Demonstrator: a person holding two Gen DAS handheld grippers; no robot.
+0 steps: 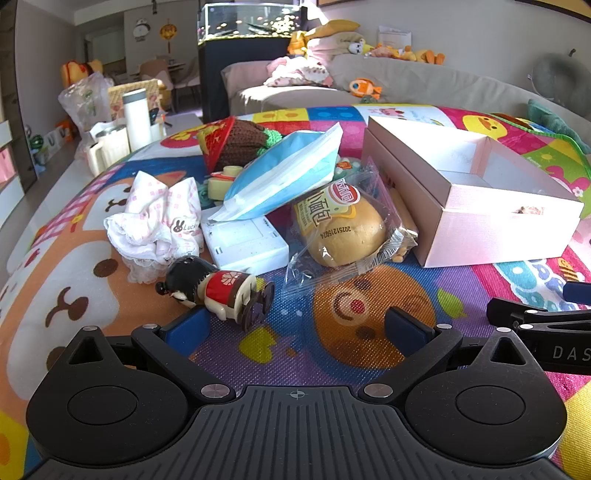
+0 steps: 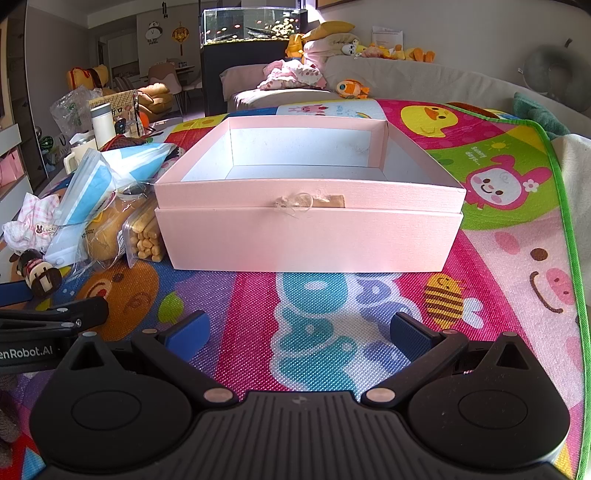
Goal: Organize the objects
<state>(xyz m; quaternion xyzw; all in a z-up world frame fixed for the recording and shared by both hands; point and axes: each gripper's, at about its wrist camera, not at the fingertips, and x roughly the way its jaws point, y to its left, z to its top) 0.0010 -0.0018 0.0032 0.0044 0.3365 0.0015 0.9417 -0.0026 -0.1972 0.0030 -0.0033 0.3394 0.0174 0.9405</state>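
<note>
Sunlit living room lay behind your work: a grey sofa (image 1: 424,79) piled with plush toys, a fish tank (image 1: 251,22), and a cartoon play mat (image 1: 332,354) spread under everything.

You had a pink box (image 2: 310,236) standing open on the mat. Its inside was bare apart from a divider wall that marked off a strip along its right side, and a frayed ribbon stub hung from the front wall. Seen from your left wrist, the same box (image 1: 491,229) sat to the right of the pile.

You faced a heap just left of the box: a bagged bun (image 1: 341,229), a blue pouch (image 1: 284,173) leaning over it, a white slab (image 1: 245,242) under the pouch, a pink cloth (image 1: 159,218), a crochet toy (image 1: 236,142) at the back, and a doll (image 1: 218,290) lying on its side nearest you. A snack pack (image 2: 142,236) touched the box's left wall.

Your left gripper (image 1: 295,326) hung with its fingers spread wide and nothing between them; the doll lay just beyond the left finger, the bun farther ahead. Your right gripper (image 2: 299,334) was equally wide and empty over bare mat, the box straight ahead and clear of both fingertips.
</note>
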